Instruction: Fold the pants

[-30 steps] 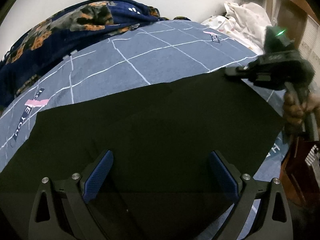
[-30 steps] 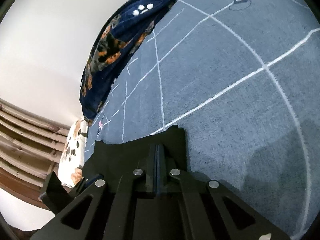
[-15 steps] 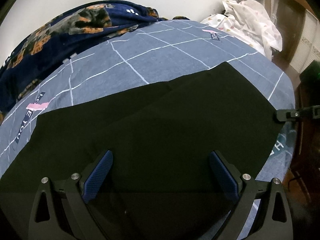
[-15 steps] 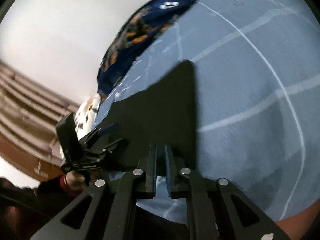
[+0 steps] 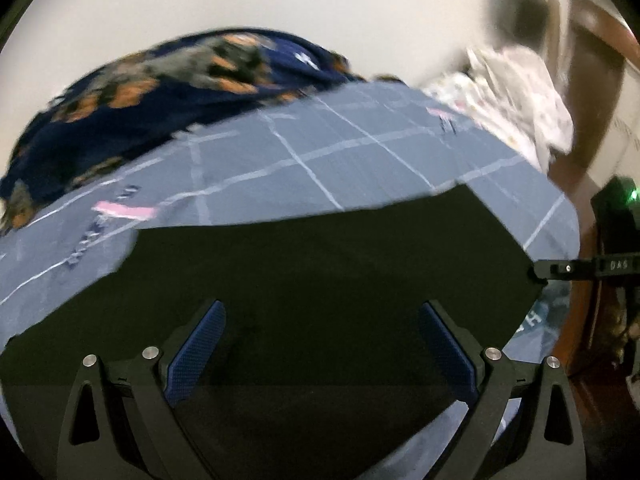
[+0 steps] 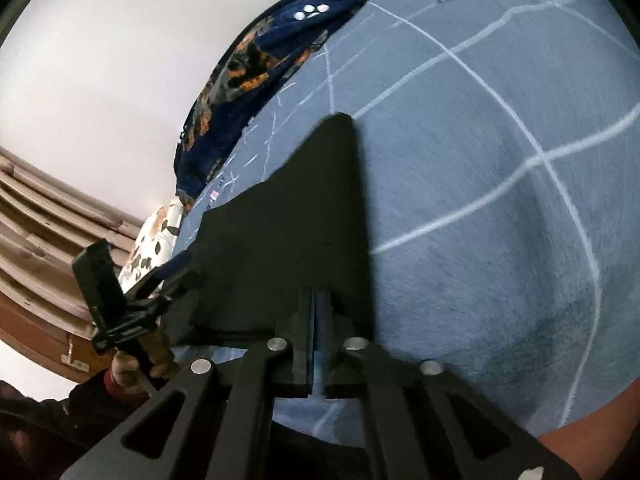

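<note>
Black pants [image 5: 328,280] lie spread flat on a blue-grey bedsheet with white grid lines [image 5: 360,152]. My left gripper [image 5: 320,344] is open, its blue-padded fingers [image 5: 196,344] wide apart just above the near part of the pants. My right gripper [image 6: 316,320] is shut on the edge of the pants [image 6: 304,232] at the bed's side. In the left wrist view it shows as a thin black tip [image 5: 560,269] at the right corner of the pants. The left gripper also shows in the right wrist view [image 6: 168,272], over the far edge of the pants.
A dark blue blanket with orange patches [image 5: 160,92] is heaped along the wall at the back of the bed. White patterned cloth [image 5: 516,92] lies at the far right corner. Brown wooden furniture [image 5: 588,80] stands beyond the right edge of the bed.
My right gripper has moved from the far right corner of the pants down to the near right corner, still shut on the cloth. The left gripper has lifted and tilted a little, staying open.
</note>
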`<state>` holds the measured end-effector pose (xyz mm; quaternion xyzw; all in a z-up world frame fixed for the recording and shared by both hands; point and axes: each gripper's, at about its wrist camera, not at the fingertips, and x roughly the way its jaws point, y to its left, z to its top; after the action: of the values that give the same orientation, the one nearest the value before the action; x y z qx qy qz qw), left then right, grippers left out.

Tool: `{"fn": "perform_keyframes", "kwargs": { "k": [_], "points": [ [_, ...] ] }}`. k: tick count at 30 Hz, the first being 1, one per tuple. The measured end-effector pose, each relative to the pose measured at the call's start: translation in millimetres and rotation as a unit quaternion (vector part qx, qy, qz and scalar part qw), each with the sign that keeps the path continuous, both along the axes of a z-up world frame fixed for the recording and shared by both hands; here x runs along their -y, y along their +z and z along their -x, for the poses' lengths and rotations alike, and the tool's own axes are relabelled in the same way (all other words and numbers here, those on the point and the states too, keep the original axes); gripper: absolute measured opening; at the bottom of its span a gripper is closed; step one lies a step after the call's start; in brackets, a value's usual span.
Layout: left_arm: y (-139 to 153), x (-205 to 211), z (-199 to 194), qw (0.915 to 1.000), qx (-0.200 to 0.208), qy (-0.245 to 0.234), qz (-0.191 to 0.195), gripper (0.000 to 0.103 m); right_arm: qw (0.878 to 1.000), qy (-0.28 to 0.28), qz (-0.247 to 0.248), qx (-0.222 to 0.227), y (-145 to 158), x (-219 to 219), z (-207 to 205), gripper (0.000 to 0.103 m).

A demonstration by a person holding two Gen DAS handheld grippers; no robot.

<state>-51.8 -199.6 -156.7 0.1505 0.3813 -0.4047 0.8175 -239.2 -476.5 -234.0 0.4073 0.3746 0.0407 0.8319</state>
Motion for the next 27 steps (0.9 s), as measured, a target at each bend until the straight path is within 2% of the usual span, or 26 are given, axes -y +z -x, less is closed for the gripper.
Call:
{"fn": "perform_keyframes", "kwargs": {
  "k": [2, 4, 8, 11, 12, 14, 16, 17, 20, 22, 25, 27],
  "points": [
    [11.1, -24.0, -6.1, 0.9996, -0.003, 0.025, 0.015, 0.097, 1.000, 0.006, 0.021, 0.012, 18.2, -7.2, -3.6, 0.011],
    [20.2, -56.8, -16.8, 0.9979, -0.013, 0.058, 0.024, 0.097, 0.999, 0.014, 0.014, 0.029, 31.4, -14.1, -8.4, 0.013],
    [33.6, -135.5, -43.1, 0.9898, -0.043, 0.131, 0.036, 0.097, 0.997, 0.047, -0.006, 0.058, 54.1, -43.2, -29.1, 0.042],
    [34.5, -202.1, -61.4, 0.9822, -0.076, 0.169, 0.032, 0.087, 0.995, 0.080, -0.010, 0.059, 60.0, -69.8, -47.6, 0.047],
    [33.0, -219.9, -64.8, 0.9800, -0.086, 0.177, 0.031, 0.079, 0.994, 0.089, -0.012, 0.057, 60.5, -77.8, -53.1, 0.049],
    [26.6, -269.9, -72.7, 0.9708, -0.127, 0.200, 0.038, 0.074, 0.992, 0.108, -0.023, 0.057, 60.2, -95.1, -65.2, 0.050],
    [20.5, -303.1, -71.5, 0.9630, -0.156, 0.213, 0.053, 0.069, 0.991, 0.119, -0.033, 0.055, 58.3, -107.6, -74.3, 0.052],
    [14.6, -323.7, -71.0, 0.9555, -0.182, 0.222, 0.070, 0.069, 0.990, 0.125, -0.038, 0.052, 56.2, -115.0, -79.5, 0.054],
    [-1.8, -351.0, -66.3, 0.9376, -0.239, 0.230, 0.104, 0.069, 0.989, 0.136, -0.047, 0.041, 50.0, -130.5, -90.8, 0.056],
    [-17.5, -360.2, -63.4, 0.9271, -0.271, 0.234, 0.111, 0.069, 0.988, 0.146, -0.043, 0.035, 47.3, -141.7, -96.2, 0.057],
    [-35.3, -359.0, -64.9, 0.9181, -0.297, 0.238, 0.110, 0.069, 0.987, 0.157, -0.036, 0.026, 44.3, -153.1, -98.5, 0.058],
    [-44.9, -359.2, -69.4, 0.9113, -0.312, 0.239, 0.124, 0.069, 0.986, 0.159, -0.034, 0.024, 43.6, -157.3, -98.2, 0.058]
  ]
}}
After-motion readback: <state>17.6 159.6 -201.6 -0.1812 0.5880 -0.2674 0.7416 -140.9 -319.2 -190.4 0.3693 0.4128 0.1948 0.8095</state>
